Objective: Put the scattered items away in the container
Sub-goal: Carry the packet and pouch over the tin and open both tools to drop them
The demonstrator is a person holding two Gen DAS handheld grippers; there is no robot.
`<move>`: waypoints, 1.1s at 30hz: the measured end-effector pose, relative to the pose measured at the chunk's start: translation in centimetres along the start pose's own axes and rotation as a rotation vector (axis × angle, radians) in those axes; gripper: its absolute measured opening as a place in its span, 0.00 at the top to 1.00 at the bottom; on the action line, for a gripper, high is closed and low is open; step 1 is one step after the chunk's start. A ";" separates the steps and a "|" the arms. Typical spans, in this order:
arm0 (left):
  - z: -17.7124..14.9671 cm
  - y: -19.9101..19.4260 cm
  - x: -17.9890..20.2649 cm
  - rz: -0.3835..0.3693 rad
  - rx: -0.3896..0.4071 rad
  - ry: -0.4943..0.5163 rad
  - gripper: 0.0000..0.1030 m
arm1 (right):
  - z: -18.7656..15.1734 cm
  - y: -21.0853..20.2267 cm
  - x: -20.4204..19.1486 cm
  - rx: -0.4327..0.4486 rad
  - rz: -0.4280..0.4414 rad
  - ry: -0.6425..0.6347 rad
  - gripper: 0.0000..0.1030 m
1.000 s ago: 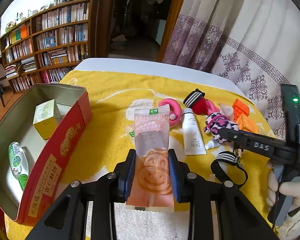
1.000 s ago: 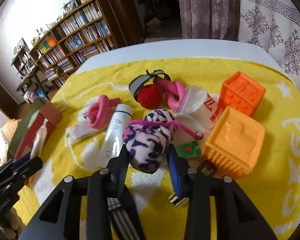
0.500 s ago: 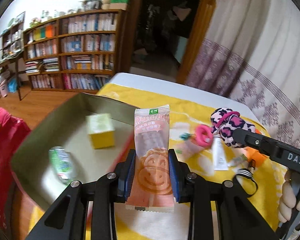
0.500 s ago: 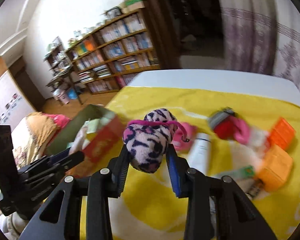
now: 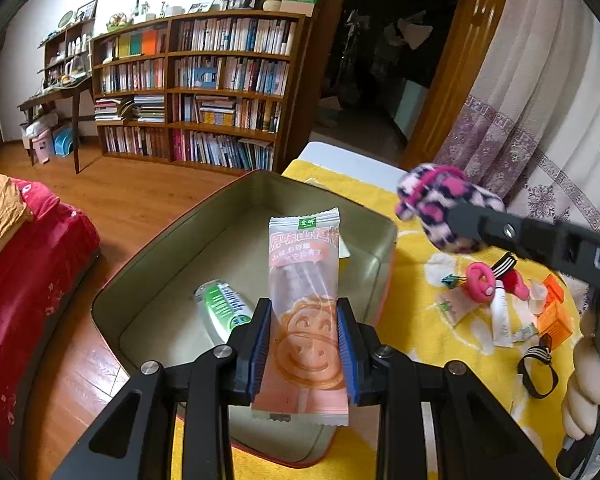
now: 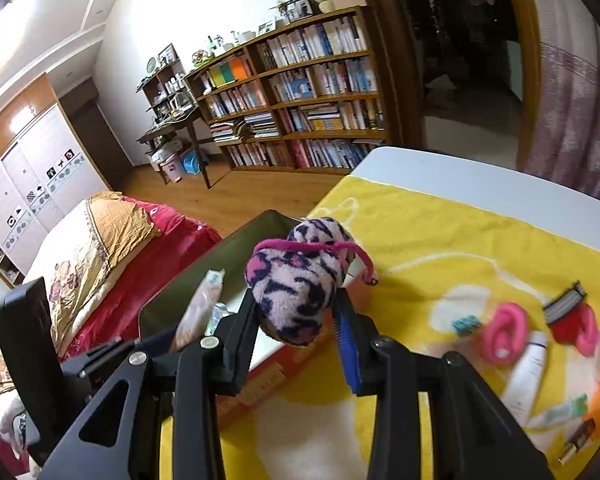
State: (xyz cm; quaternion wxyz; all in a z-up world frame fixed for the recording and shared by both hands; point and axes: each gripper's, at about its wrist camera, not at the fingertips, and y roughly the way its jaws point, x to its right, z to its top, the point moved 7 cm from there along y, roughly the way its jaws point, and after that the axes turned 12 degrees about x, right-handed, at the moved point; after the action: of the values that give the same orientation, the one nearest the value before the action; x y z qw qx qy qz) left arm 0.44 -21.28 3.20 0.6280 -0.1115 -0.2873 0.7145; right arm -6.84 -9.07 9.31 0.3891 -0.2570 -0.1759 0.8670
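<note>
My left gripper (image 5: 303,344) is shut on a pink snack packet (image 5: 304,312) with a smiling face, held above the open tin box (image 5: 148,280). A green-labelled bottle (image 5: 222,310) lies inside the tin. My right gripper (image 6: 298,320) is shut on a pink leopard-print plush toy (image 6: 300,280), held above the tin's near corner (image 6: 236,240). The toy also shows in the left wrist view (image 5: 444,208). The left gripper with the packet (image 6: 200,304) appears at the lower left of the right wrist view.
On the yellow cloth (image 6: 440,240) lie a pink ring (image 6: 504,332), a white tube (image 6: 528,372), a red and pink knotted toy (image 6: 572,320) and orange blocks (image 5: 554,312). A black striped strap (image 5: 536,364) lies near the front. A bed (image 6: 100,248) stands beside the table.
Both grippers have swung left from the scattered items to over the tin, each carrying its object. The plush toy now hangs by the tin's right edge.
</note>
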 end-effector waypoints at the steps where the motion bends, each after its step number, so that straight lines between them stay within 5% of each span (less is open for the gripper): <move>1: -0.1 0.2 -0.2 0.003 -0.005 0.000 0.68 | 0.0 0.5 -0.2 -0.006 0.004 0.001 0.61; 7: -0.5 0.9 -0.6 0.035 -0.022 0.003 0.65 | -0.6 2.4 -1.3 -0.039 0.041 -0.010 0.58; 9: -0.5 1.0 -0.7 0.047 -0.022 -0.010 0.44 | -0.6 2.8 -1.3 -0.045 0.045 -0.009 0.53; 10: -0.6 1.0 -0.8 0.054 -0.017 -0.014 0.43 | -0.7 2.9 -1.2 -0.048 0.051 -0.004 0.49; 33: -1.8 2.0 1.7 0.045 -0.057 0.030 0.43 | -2.5 -2.6 5.2 -0.019 -0.048 0.106 0.45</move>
State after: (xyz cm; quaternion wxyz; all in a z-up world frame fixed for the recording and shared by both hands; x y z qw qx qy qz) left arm -0.57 -19.26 0.97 0.6125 -0.1464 -0.2956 0.7184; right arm -6.80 -3.16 6.95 0.4161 -0.3020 -0.1693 0.8408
